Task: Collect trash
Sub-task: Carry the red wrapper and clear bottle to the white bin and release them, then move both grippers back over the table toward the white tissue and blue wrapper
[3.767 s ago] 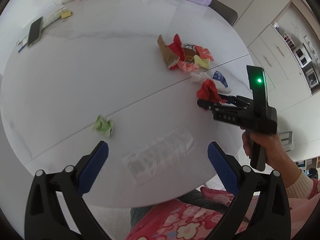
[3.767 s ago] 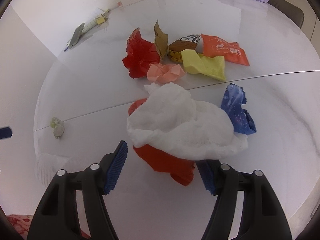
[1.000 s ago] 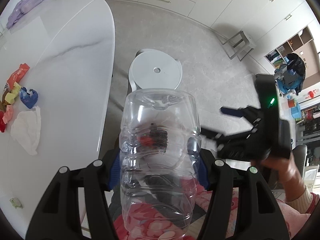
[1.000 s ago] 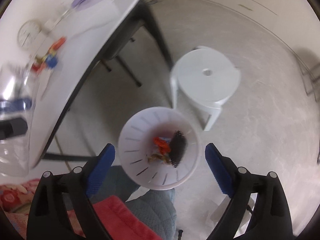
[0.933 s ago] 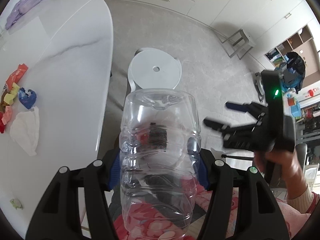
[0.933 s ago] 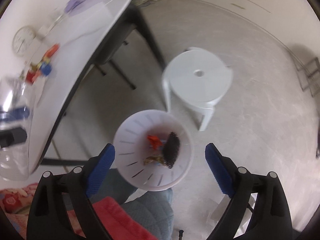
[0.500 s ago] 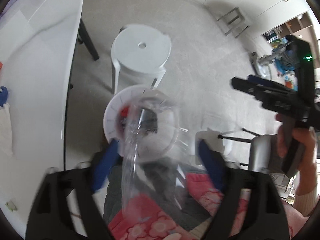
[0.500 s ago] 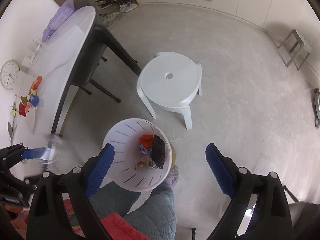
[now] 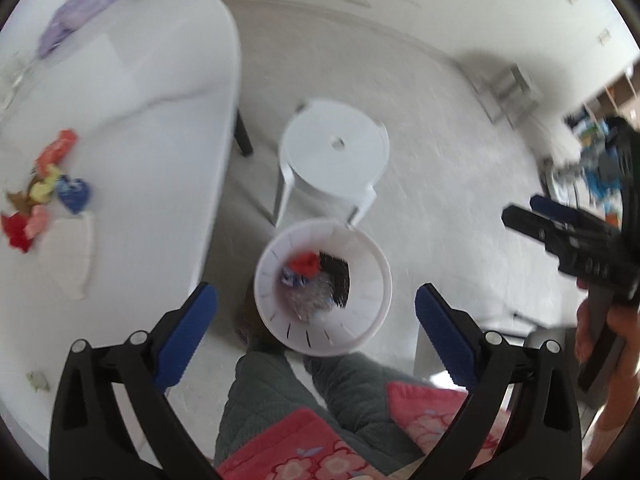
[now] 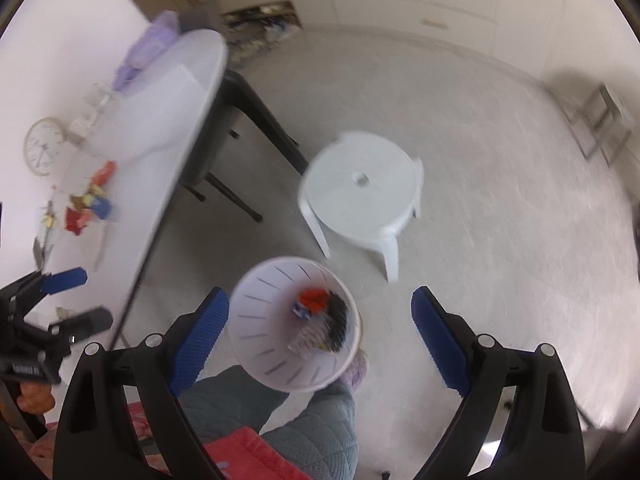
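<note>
Now | left claw opening, empty | right claw wide, empty | bin below

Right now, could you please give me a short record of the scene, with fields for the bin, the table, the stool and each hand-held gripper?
bin: white bin on the floor, with red, black and clear trash inside
table: white table with a wrapper pile and a tissue left on it
stool: white stool beyond the bin
left hand-held gripper: above the bin, jaws opening, nothing between them
right hand-held gripper: above the bin, open, empty
</note>
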Demonstrator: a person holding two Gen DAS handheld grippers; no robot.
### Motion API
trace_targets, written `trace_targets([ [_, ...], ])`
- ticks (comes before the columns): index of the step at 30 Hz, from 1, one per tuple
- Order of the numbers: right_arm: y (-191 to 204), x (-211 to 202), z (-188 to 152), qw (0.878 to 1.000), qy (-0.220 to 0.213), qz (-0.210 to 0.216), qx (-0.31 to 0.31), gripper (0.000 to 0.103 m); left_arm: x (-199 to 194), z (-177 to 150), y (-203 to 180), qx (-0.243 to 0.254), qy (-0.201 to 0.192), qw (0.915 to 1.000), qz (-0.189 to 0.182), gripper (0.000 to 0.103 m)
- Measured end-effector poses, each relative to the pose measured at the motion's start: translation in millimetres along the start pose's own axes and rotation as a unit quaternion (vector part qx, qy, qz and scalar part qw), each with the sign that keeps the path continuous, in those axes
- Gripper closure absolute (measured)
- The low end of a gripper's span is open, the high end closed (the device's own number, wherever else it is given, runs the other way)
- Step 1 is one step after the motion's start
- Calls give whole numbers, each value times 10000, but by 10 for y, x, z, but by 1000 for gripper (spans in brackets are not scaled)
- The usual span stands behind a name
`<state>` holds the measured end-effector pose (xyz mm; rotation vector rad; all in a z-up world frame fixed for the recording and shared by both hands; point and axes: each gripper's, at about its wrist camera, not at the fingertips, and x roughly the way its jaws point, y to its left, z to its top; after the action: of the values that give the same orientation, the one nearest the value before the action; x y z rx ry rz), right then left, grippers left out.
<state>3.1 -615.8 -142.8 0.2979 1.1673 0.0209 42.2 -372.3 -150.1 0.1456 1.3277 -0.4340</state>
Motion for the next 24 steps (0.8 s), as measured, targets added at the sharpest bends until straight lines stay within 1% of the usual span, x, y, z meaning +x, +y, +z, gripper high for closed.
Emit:
trace_targets([
  [4, 285, -177, 147, 9987, -343, 68, -380, 10, -208, 49, 194, -484, -185, 9986, -134, 8],
  [6, 418, -246, 197, 9973, -503, 114, -522, 8, -279, 57, 256, -569, -298, 9978, -152, 8],
  [8, 579, -297, 240, 9956, -641, 109, -680, 7, -345, 56, 292, -588, -384, 9975, -46, 8],
  [11, 781, -319, 286, 9933, -715, 134, -894, 6, -476, 42, 390, -628, -559, 9964, 134, 8],
  [15, 1024, -274, 348, 9904, -745, 88, -1162, 5, -584, 24, 576, -763, -698, 9945, 189, 8],
  [24, 1338, -179, 407, 9883, -716, 63, -1343, 5, -665, 3, 863, -960, -764, 9922, 236, 8],
])
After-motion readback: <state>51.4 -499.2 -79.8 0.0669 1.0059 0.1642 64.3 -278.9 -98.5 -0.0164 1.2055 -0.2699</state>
